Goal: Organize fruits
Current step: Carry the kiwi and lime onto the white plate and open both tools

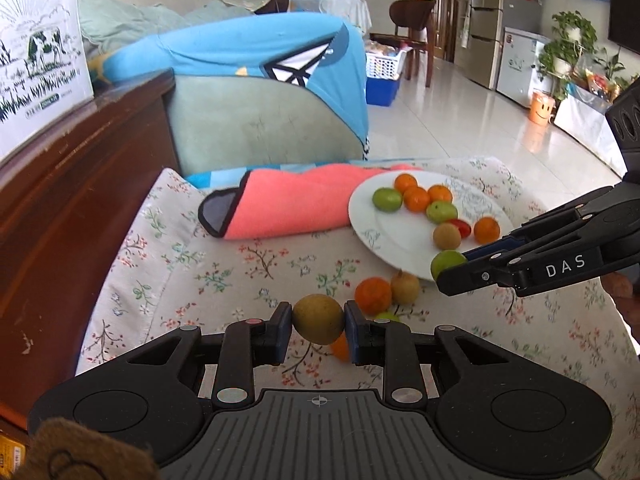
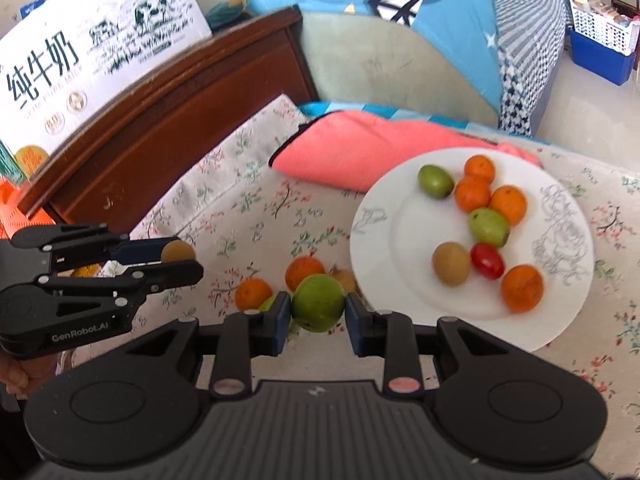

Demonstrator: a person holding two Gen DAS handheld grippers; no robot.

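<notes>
Left gripper point(image 1: 318, 319) holding brown fruit point(image 1: 318, 318), floral cloth point(image 1: 240, 264)

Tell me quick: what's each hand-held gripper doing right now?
Left hand-held gripper: closed on a brownish-yellow fruit.
Right hand-held gripper: closed on a green fruit, near the white plate.

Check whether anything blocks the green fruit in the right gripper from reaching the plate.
Nothing visible blocks it. The right gripper holds the green fruit beside the plate at its near-left rim. The plate's near part is bare; the fruits on it sit farther in. The left gripper is off to the left.
</notes>
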